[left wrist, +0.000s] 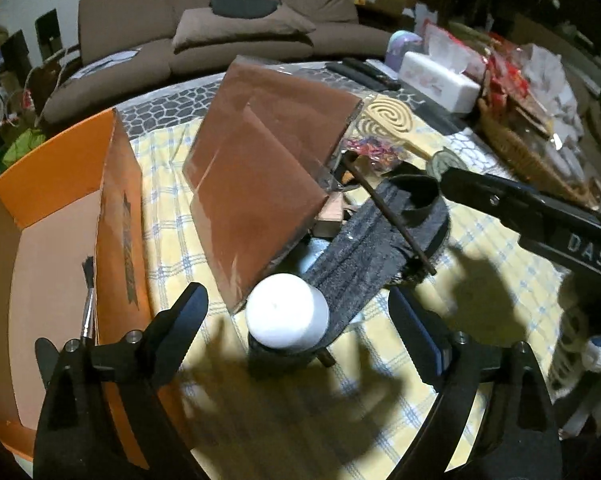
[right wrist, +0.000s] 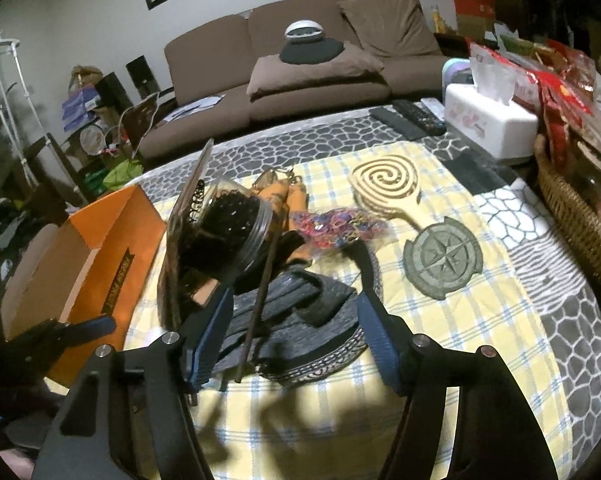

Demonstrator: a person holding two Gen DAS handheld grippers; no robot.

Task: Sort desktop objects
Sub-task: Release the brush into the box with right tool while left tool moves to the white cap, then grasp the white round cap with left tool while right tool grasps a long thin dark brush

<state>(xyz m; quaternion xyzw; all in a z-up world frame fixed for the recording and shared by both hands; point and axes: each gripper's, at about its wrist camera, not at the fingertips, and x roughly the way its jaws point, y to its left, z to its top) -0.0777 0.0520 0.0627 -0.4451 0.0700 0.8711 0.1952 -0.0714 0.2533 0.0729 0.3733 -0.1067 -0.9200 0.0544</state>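
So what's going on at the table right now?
A person is sorting clutter on the checked cloth with two handheld grippers. The left gripper is open around a white-capped jar, not yet gripping. The right gripper hangs open over the dark belt and thin stick. The orange box holds one brush.

So there's a pile on the checked cloth: a white-capped dark jar upright, dark grey folded fabric with a thin brown stick lying across it, a spiral wooden paddle, a round compass coaster, and colourful rubber bands.
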